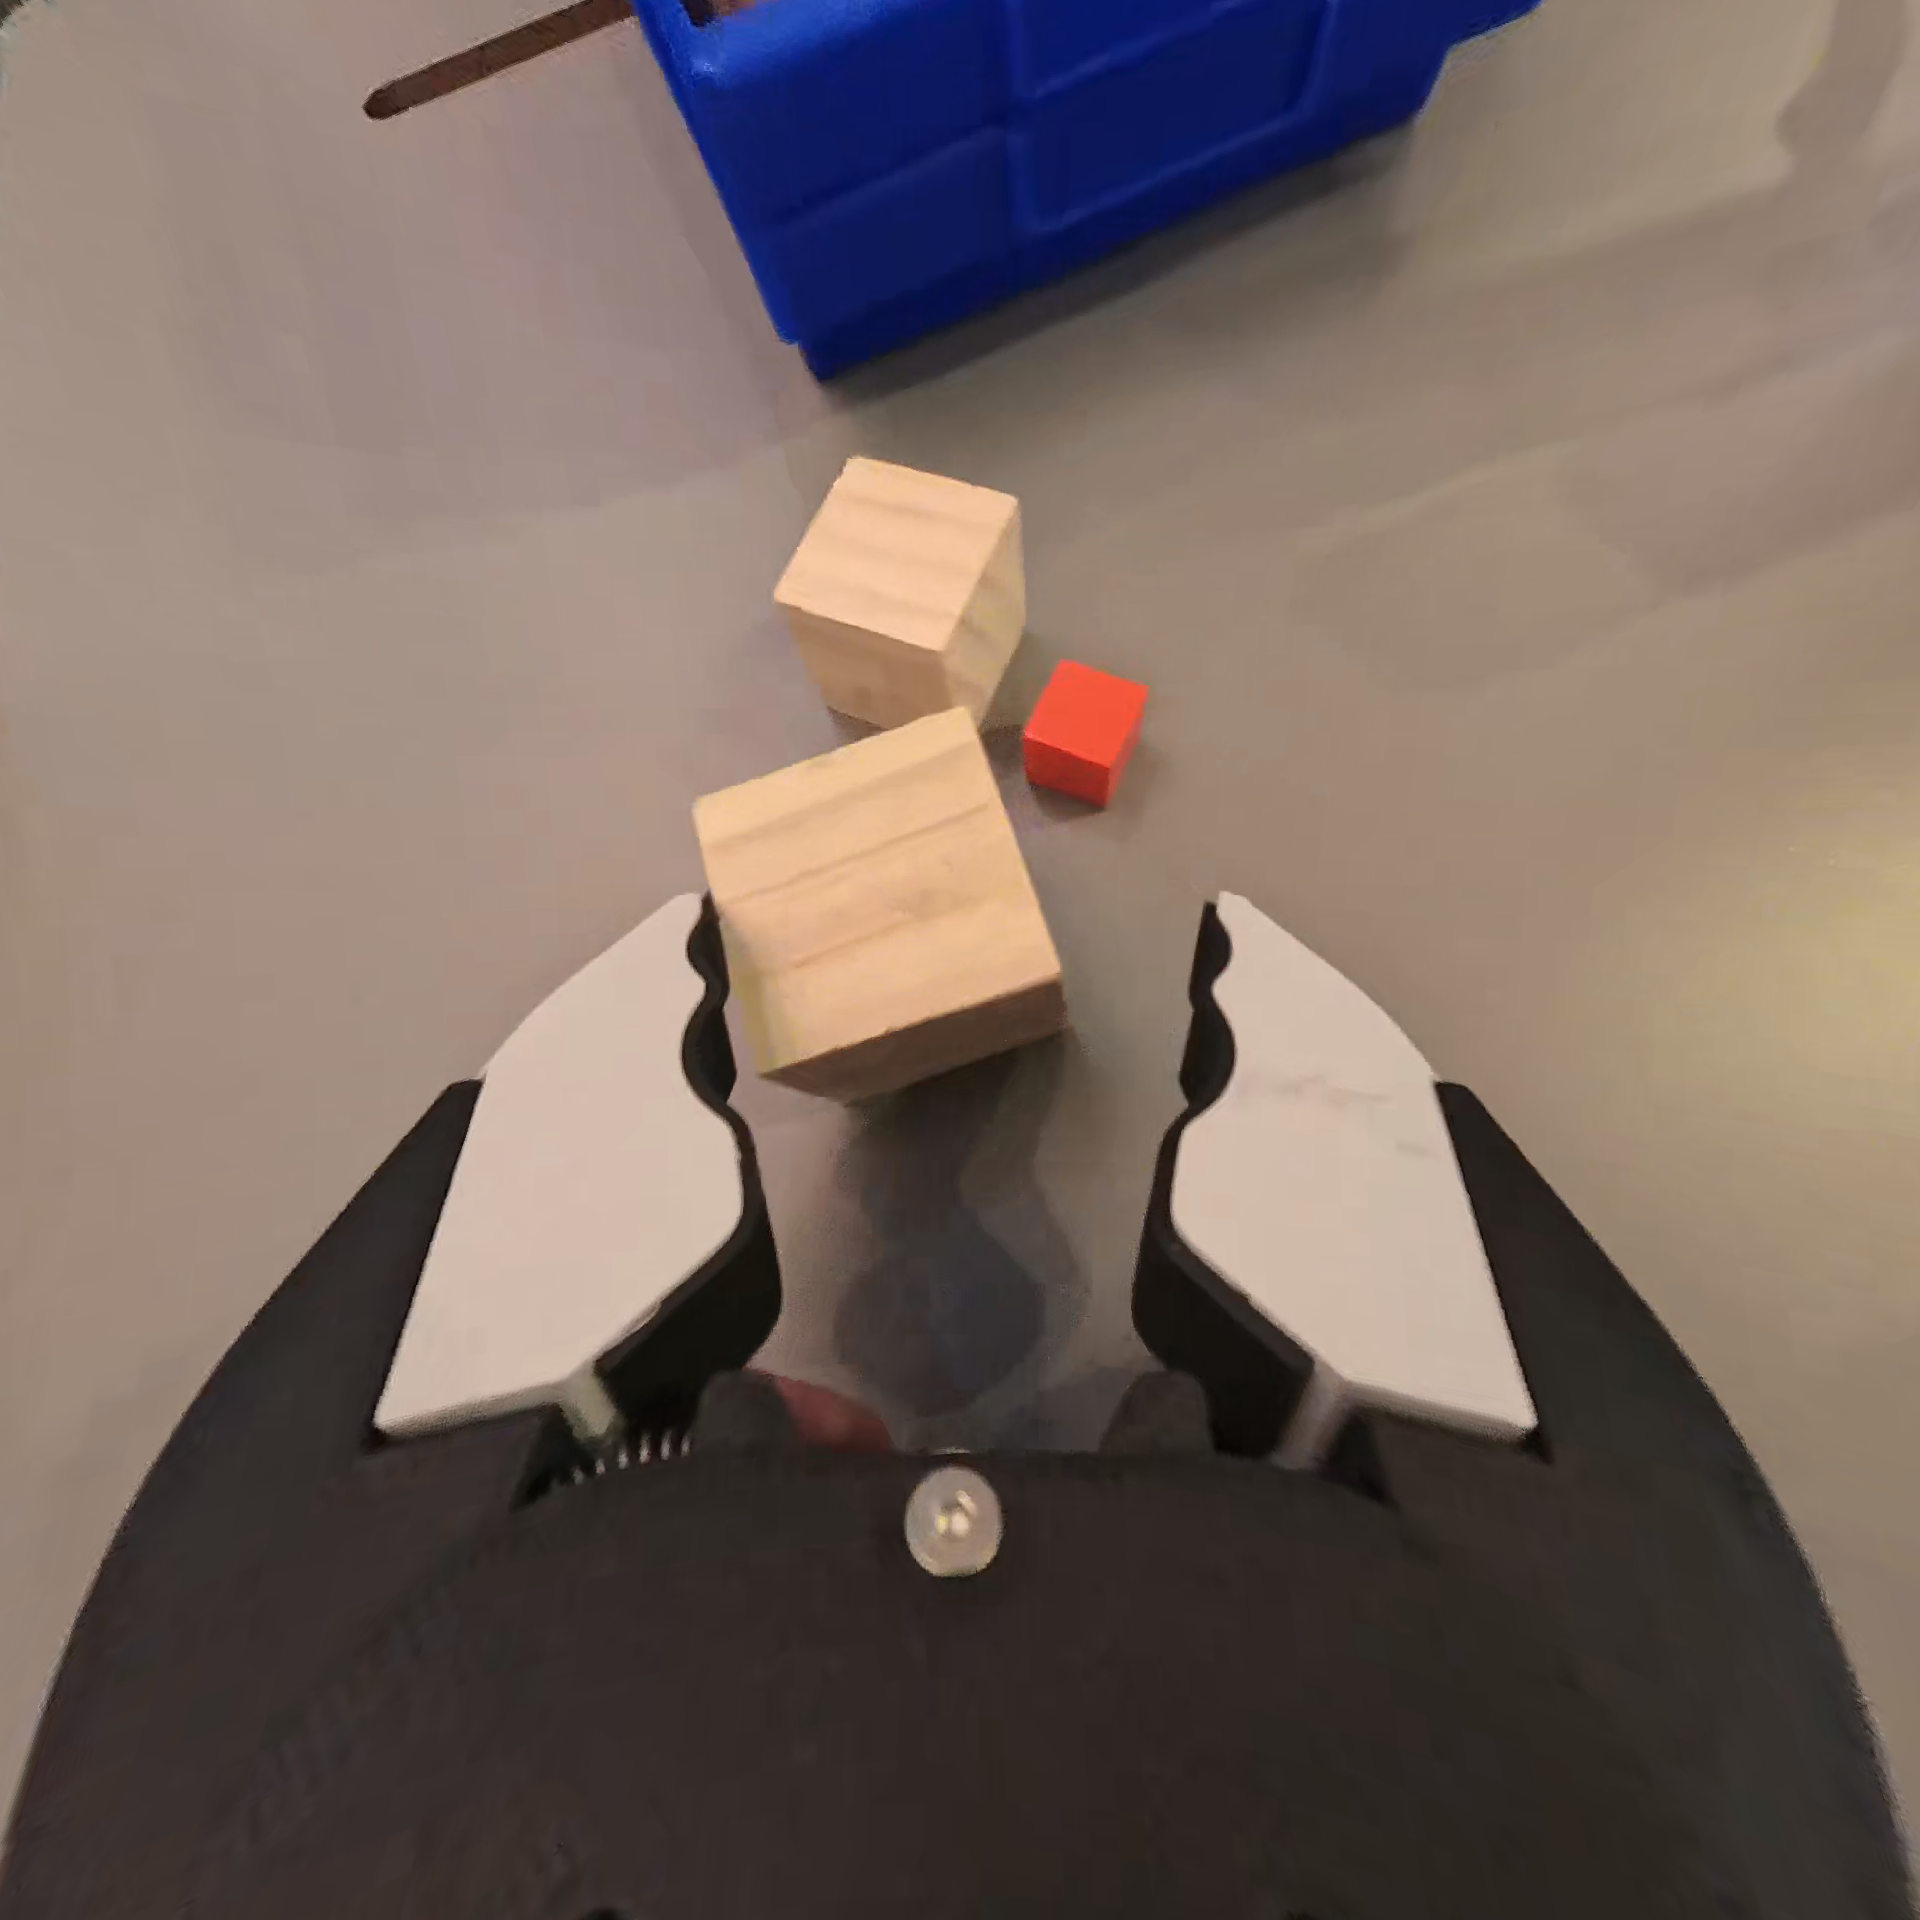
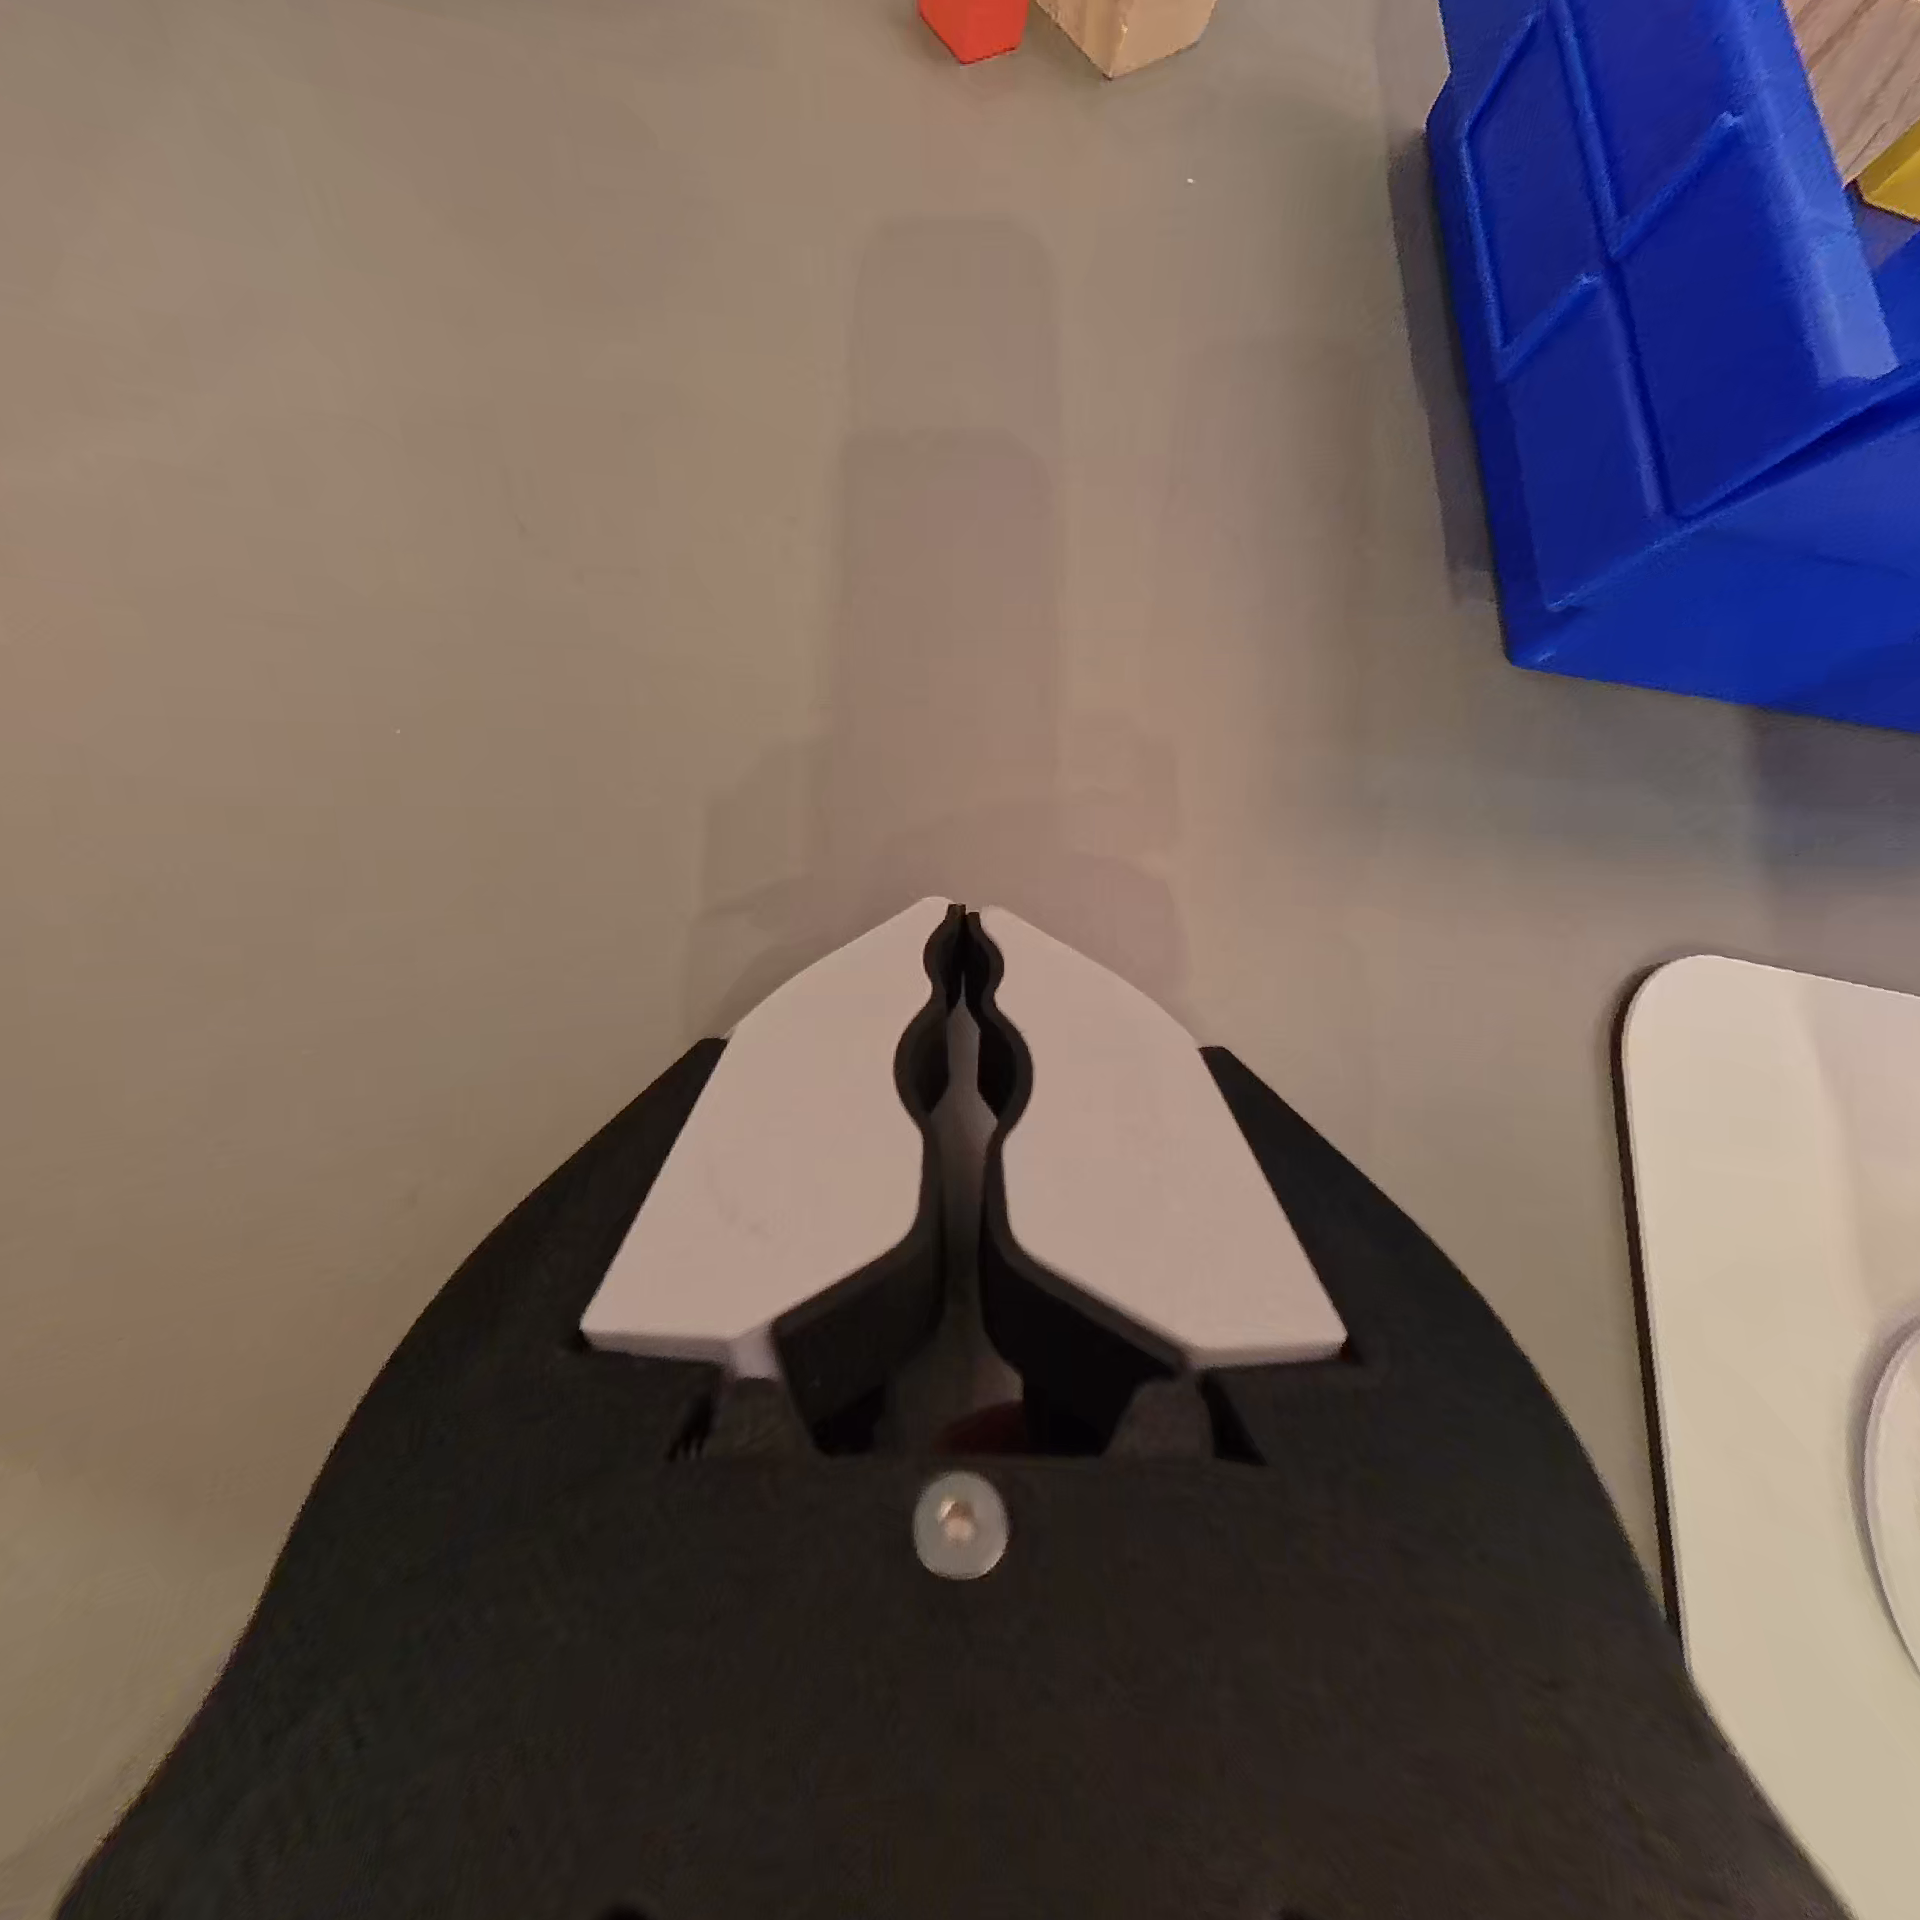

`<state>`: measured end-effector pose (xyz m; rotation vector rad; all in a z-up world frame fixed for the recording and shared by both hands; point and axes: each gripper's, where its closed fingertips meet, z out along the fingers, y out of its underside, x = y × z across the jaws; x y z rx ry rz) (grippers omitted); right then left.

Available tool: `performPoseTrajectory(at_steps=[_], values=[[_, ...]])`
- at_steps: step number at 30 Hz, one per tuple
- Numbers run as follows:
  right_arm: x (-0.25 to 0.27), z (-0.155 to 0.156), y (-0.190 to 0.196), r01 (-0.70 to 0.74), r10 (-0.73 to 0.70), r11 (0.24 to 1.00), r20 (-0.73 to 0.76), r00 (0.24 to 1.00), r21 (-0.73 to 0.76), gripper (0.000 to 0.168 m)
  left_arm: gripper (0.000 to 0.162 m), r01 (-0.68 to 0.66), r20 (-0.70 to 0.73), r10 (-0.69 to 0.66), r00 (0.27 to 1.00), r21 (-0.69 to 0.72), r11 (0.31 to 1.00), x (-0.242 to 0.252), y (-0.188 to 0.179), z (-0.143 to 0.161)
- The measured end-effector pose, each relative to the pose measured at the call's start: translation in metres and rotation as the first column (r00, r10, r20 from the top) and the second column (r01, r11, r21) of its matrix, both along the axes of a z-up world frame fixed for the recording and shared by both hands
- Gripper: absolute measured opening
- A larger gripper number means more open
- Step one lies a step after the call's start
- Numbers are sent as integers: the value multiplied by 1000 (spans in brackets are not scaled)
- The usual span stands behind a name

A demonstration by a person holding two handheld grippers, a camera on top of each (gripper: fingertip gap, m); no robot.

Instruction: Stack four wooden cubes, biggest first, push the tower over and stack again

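Left wrist view first: the left gripper (image 1: 956, 935) has its fingers spread wide over the grey table (image 1: 312, 623), and a big pale wooden cube (image 1: 883, 904) sits just ahead of the gap, close against the left finger (image 1: 623, 1122); contact cannot be told for sure. It is turned at an angle, with nothing pinching it. Just beyond it, a second pale cube (image 1: 904, 592) sits on the table, the two nearly corner to corner. A small red cube (image 1: 1086, 732) rests just beside that second cube, on its right. Farther back stands a blue bin (image 1: 987, 177), and a dark flat stick (image 1: 488, 57) pokes out past its left end.

Over to the right wrist view: the right gripper (image 2: 964, 920) has its fingers pressed together at the tips, nothing between them, hovering over bare table. At the top edge, the red cube and one pale cube peek in, well apart from this gripper. The blue bin sits upper right with a wooden block (image 2: 1860, 73) and something yellow (image 2: 1896, 182) inside. A white board (image 2: 1766, 1299) lies at the right edge.
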<state>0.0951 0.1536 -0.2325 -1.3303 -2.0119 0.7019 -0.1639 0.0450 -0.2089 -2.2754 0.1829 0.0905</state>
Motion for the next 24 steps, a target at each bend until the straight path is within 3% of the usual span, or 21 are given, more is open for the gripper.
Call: performPoseTrajectory(at_steps=[3,10,14,17,24], values=[[0,0,0,0,0,1000,1,1000,0,0,61,-17,-89,16,996,-10,1000,-8,8,-3],[3,0,5,-1,1,1000,4,1000,18,0,60,49,-141,-41,989,53,997,4,14,20],[7,2,11,17,-17,1000,-6,1000,-19,0,60,190,-64,-184,981,118,975,66,22,55],[11,0,19,31,-31,1000,2,1000,-2,0,60,328,-60,-324,944,108,938,128,34,61],[20,1,31,51,-51,999,-2,999,-9,0,60,549,-7,-550,835,55,834,246,66,28]])
